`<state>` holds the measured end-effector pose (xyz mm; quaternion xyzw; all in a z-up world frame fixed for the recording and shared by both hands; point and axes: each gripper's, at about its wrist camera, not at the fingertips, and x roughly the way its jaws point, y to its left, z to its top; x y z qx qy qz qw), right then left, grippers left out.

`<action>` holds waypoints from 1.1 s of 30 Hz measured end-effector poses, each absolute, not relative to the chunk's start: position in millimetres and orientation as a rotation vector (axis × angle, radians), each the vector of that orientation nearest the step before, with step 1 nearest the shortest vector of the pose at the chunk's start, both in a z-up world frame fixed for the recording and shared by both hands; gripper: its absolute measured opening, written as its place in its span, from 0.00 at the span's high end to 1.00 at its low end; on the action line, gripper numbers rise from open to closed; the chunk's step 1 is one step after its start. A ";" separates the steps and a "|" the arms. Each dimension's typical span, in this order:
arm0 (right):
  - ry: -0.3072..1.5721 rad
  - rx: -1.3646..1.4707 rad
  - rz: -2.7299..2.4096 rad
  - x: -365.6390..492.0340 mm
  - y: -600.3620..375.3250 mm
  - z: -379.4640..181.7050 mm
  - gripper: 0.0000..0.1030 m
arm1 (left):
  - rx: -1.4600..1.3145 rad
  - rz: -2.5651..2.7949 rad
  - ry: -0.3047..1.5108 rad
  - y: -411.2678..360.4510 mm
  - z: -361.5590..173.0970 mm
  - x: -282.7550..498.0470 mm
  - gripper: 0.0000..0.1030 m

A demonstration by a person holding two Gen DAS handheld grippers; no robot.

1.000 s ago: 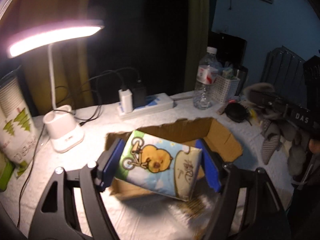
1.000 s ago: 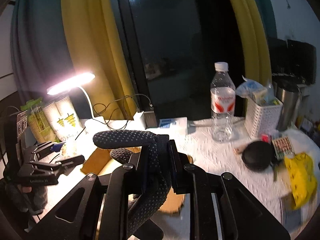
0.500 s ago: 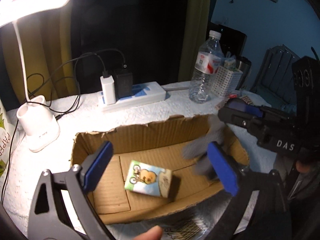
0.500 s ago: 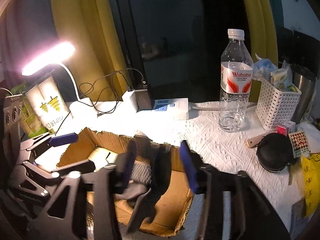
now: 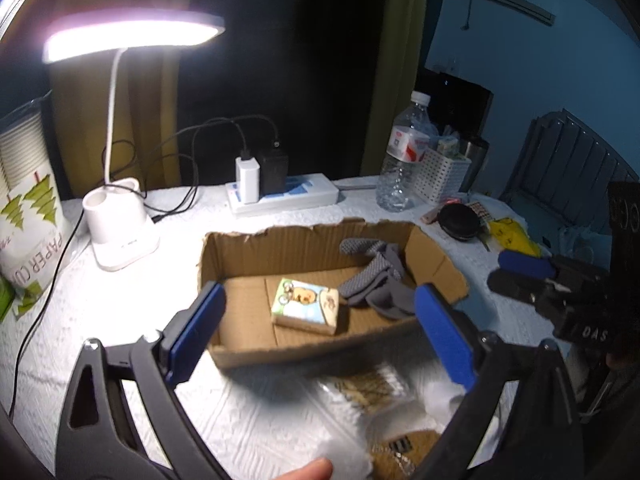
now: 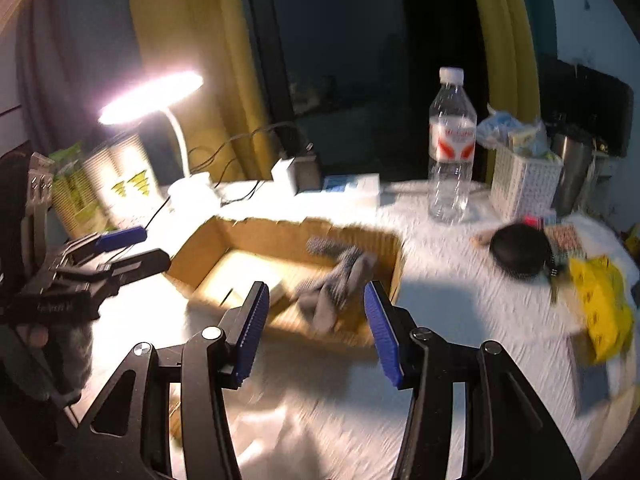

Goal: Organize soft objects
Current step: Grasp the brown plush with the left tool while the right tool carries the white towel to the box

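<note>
A shallow cardboard box sits mid-table. Inside it lie a tissue pack with a cartoon chick and a grey knitted glove. The box and glove also show, blurred, in the right wrist view. My left gripper is open and empty, held just in front of the box. My right gripper is open and empty, above the box's near right side. The right gripper also shows at the right of the left wrist view.
A lit desk lamp stands back left by a paper cup sleeve. A power strip, water bottle, white basket, black pouch and yellow bag line the back and right. Plastic wrapped items lie near the front.
Both grippers opened and let go: the tissue pack and the glove dropped into the box. Both grippers have since pulled back from the box.
</note>
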<state>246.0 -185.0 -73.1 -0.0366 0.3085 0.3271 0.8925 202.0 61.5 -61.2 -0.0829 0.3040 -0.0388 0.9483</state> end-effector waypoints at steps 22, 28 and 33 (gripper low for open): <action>0.861 -0.041 0.795 151.3 -182.4 -145.7 0.74 | -0.211 -0.063 0.714 42.2 -106.9 108.1 0.06; 0.758 -0.017 0.795 149.2 -203.6 -128.2 0.91 | -0.186 -0.071 0.747 22.7 -112.9 102.8 0.06; 0.696 0.003 0.776 153.3 -228.5 -115.6 0.91 | -0.127 -0.102 0.746 -2.9 -109.1 108.4 0.06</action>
